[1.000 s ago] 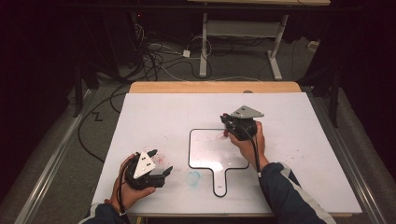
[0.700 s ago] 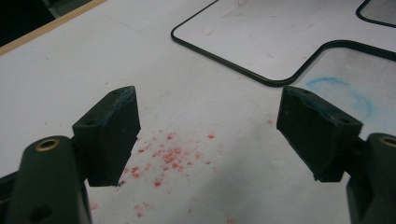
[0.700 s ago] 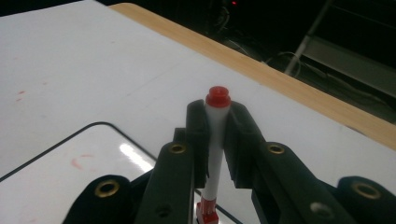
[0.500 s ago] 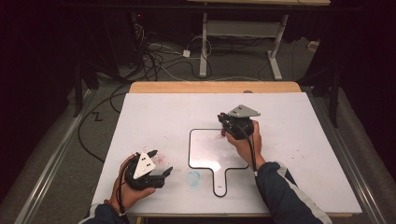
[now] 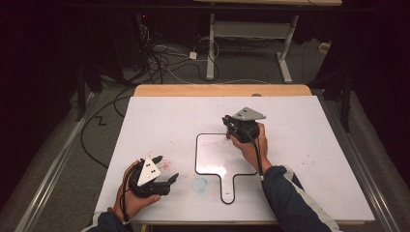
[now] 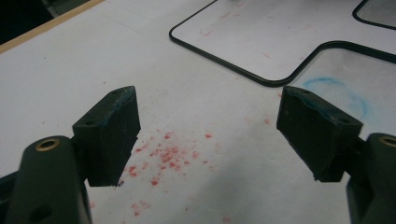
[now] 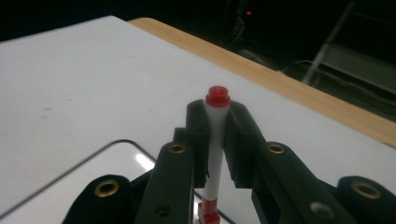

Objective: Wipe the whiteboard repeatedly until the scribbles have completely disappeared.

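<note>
A red-capped white marker [image 7: 216, 140] stands clamped between the jaws of my right gripper [image 7: 217, 109], cap end past the fingertips. In the high view the right gripper [image 5: 228, 124] hovers over the top right corner of a black paddle-shaped outline [image 5: 196, 154] drawn on the white board. My left gripper [image 5: 166, 168] rests near the board's front left, open, with nothing between its pads [image 6: 114, 133]. Under the left gripper [image 6: 210, 135] lie red ink specks [image 6: 163, 156].
A faint blue ring smudge [image 5: 199, 183] sits left of the outline's handle; it is also near the right pad [image 6: 334, 91]. The white board [image 5: 159, 116] lies on a wooden table [image 5: 222, 90]. Cables and a desk frame [image 5: 246, 34] are on the floor behind.
The right gripper with the marker has drifted slightly left along the outline's top edge. The left gripper has kept still.
</note>
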